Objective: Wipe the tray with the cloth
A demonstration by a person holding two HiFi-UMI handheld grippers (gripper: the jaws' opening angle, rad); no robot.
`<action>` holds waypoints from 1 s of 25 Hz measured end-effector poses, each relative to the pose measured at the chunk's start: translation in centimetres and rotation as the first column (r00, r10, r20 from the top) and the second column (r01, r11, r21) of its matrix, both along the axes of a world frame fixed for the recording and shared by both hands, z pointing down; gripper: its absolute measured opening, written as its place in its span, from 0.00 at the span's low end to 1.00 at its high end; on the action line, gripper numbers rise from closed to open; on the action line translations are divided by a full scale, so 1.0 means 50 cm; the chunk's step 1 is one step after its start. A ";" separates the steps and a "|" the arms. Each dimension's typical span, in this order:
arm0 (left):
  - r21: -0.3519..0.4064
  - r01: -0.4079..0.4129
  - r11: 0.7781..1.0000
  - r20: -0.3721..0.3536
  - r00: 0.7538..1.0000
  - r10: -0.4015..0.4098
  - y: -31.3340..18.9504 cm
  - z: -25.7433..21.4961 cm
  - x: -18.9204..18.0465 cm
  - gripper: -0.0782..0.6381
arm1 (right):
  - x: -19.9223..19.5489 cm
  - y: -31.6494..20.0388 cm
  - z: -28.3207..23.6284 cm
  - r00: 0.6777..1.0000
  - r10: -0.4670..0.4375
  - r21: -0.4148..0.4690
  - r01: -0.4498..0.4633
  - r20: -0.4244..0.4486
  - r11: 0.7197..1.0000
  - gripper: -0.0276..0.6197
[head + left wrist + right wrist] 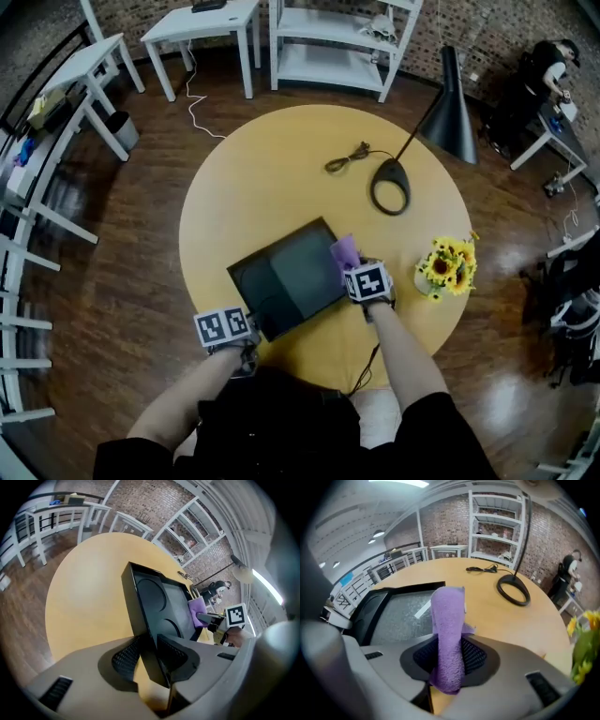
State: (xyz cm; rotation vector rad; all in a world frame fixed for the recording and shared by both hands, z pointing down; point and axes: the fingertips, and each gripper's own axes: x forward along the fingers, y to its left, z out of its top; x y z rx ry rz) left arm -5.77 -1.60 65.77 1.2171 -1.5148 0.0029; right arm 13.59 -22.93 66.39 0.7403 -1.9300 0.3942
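Clamping the tray (291,277) by its near corner at the front edge of the tabletop (272,178), the left gripper (149,656) steadied it while the right gripper (449,660) pinched the cloth (448,620) at its right rim, seemingly ready to sweep inward.

Black lamp (452,112), sunflowers (448,266) and coiled cable (348,159) sit on round table (253,178).
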 end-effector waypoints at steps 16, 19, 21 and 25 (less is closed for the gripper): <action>0.107 -0.288 0.952 0.246 0.935 0.255 -0.029 -0.155 -0.123 0.40 | -0.039 -0.064 -0.130 0.951 0.227 0.028 -0.238 0.211 0.971 0.22; 0.103 -0.383 0.918 0.314 0.888 0.335 -0.097 -0.145 -0.166 0.44 | -0.001 -0.032 -0.105 0.894 0.372 -0.093 -0.361 0.249 0.928 0.23; 0.084 -0.475 0.876 0.303 0.850 0.431 -0.125 -0.119 -0.150 0.44 | 0.001 0.000 -0.076 0.852 0.451 -0.160 -0.422 0.264 0.892 0.24; 0.031 -0.658 0.753 0.220 0.739 0.637 -0.126 -0.052 -0.076 0.44 | 0.006 0.035 -0.033 0.806 0.550 -0.146 -0.530 0.221 0.835 0.30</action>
